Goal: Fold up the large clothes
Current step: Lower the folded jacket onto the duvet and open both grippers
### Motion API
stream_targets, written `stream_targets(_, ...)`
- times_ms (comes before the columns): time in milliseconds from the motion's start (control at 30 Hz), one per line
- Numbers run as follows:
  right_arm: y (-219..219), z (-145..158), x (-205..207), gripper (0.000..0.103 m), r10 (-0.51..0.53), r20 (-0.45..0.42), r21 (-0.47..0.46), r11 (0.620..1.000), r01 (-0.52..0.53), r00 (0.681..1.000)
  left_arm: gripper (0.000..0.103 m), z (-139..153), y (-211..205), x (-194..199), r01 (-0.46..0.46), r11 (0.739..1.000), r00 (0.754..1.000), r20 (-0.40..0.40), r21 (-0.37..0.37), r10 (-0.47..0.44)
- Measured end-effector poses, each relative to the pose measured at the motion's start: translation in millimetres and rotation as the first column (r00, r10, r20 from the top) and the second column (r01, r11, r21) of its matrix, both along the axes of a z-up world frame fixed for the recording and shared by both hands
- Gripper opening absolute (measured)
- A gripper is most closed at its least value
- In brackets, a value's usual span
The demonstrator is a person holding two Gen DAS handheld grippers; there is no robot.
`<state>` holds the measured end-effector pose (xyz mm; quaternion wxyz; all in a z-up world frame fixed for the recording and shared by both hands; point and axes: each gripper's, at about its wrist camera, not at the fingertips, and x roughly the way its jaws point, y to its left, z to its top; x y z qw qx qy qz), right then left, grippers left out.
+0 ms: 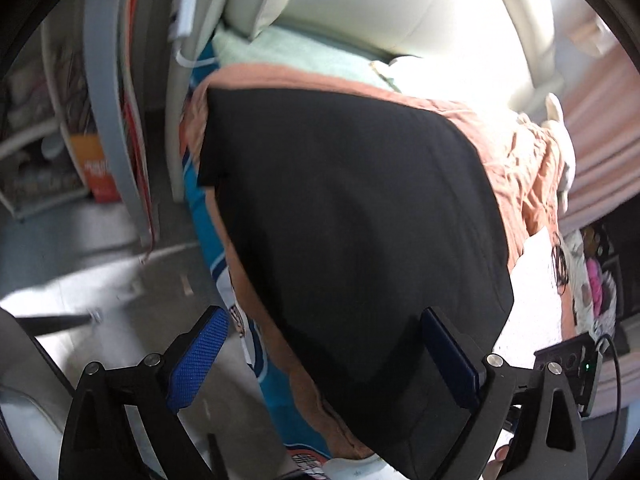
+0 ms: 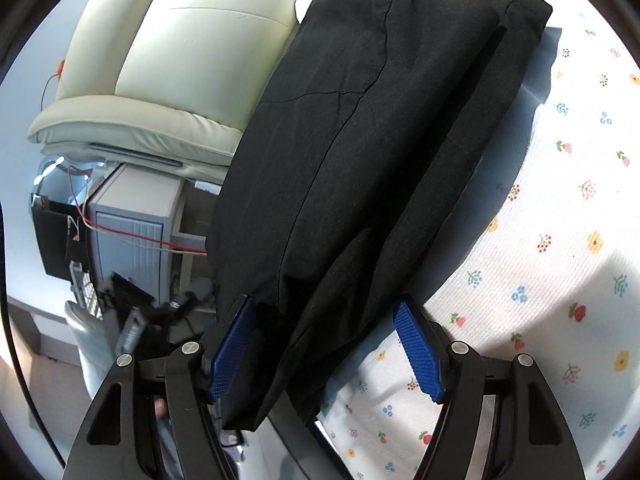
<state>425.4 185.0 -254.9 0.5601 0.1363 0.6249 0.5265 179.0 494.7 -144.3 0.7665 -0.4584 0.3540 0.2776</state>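
A large black garment (image 1: pixel 352 216) lies spread over the bed, folded into a broad panel; in the right wrist view it (image 2: pixel 360 152) runs as a long folded strip toward the camera. My left gripper (image 1: pixel 326 360) is open, its blue pads (image 1: pixel 198 360) set wide, with the near edge of the black cloth lying between them. My right gripper (image 2: pixel 330 352) is open too, with the near end of the black strip hanging loosely between its blue pads (image 2: pixel 420 354), not pinched.
The bed carries an orange-brown blanket (image 1: pixel 528 168), a teal patterned sheet (image 1: pixel 276 396) and a white floral cover (image 2: pixel 560 240). A cream padded headboard (image 2: pixel 160 72) stands behind. A grey cabinet (image 2: pixel 132 216) with red wires and floor clutter sits to the left.
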Motion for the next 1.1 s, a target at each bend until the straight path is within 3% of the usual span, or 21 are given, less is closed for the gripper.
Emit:
stream_targets(167, 1.8, -1.4, 13.6, 0.072, -0.056, 0.008, -0.01, 0.998, 0.056, 0.998, 0.094, -23.5, 13.0, 0.7, -0.054, 0.996, 0.997, 0.057, -0.073, 0.058)
stream_targets(300, -0.3, -2.7, 32.9, 0.072, -0.131, -0.006, 0.007, 0.991, 0.131, 0.991, 0.061, -18.6, 18.8, 8.6, -0.053, 0.997, 0.994, 0.088, -0.049, 0.058)
stream_targets(433, -2.7, 3.8, 50.5, 0.071, -0.223, 0.03, 0.023, 0.975, 0.222, 0.974, 0.045, -4.5, 21.5, 21.7, -0.046, 0.999, 0.998, 0.045, 0.013, 0.045)
stream_targets(500, -1.9, 3.9, 57.2, 0.056, -0.249, 0.005, 0.042, 0.968, 0.248, 0.969, 0.039, 1.8, 27.3, 25.5, -0.042, 0.998, 0.998, 0.038, 0.042, 0.04)
stream_targets(533, -0.4, 3.1, 59.3, 0.039, -0.247, -0.006, 0.042, 0.968, 0.247, 0.969, 0.038, 5.4, 30.2, 27.7, -0.039, 0.998, 0.999, 0.037, 0.057, 0.037)
stream_targets(567, 1.3, 2.7, 59.8, 0.032, -0.245, -0.003, 0.033, 0.969, 0.245, 0.969, 0.037, 6.8, 31.9, 27.6, -0.038, 0.997, 0.999, 0.038, 0.067, 0.035)
stream_targets(633, 3.8, 1.9, 56.7, 0.029, -0.235, 0.021, 0.023, 0.972, 0.234, 0.972, 0.037, 7.5, 37.2, 29.3, -0.035, 0.996, 0.999, 0.037, 0.078, 0.032)
stream_targets(767, 0.2, -2.0, 50.3, 0.028, -0.215, 0.071, -0.003, 0.977, 0.215, 0.974, 0.039, -0.7, 39.7, 28.2, -0.033, 0.997, 0.999, 0.027, 0.071, 0.032)
stream_targets(900, -3.3, -2.2, 46.3, 0.028, -0.205, 0.094, -0.035, 0.977, 0.209, 0.974, 0.051, -0.5, 28.7, 25.9, -0.034, 0.996, 0.999, -0.007, 0.077, 0.034)
stream_targets(1000, -7.8, 11.6, 42.9, 0.028, -0.188, 0.138, -0.049, 0.979, 0.197, 0.972, 0.056, 1.3, 18.1, 22.7, -0.025, 0.996, 0.999, -0.021, 0.083, 0.027)
stream_targets(1100, -10.2, 27.7, 37.2, 0.035, -0.163, 0.192, -0.066, 0.982, 0.179, 0.968, 0.057, 5.9, 1.8, 21.1, -0.005, 0.994, 0.999, -0.04, 0.111, 0.009)
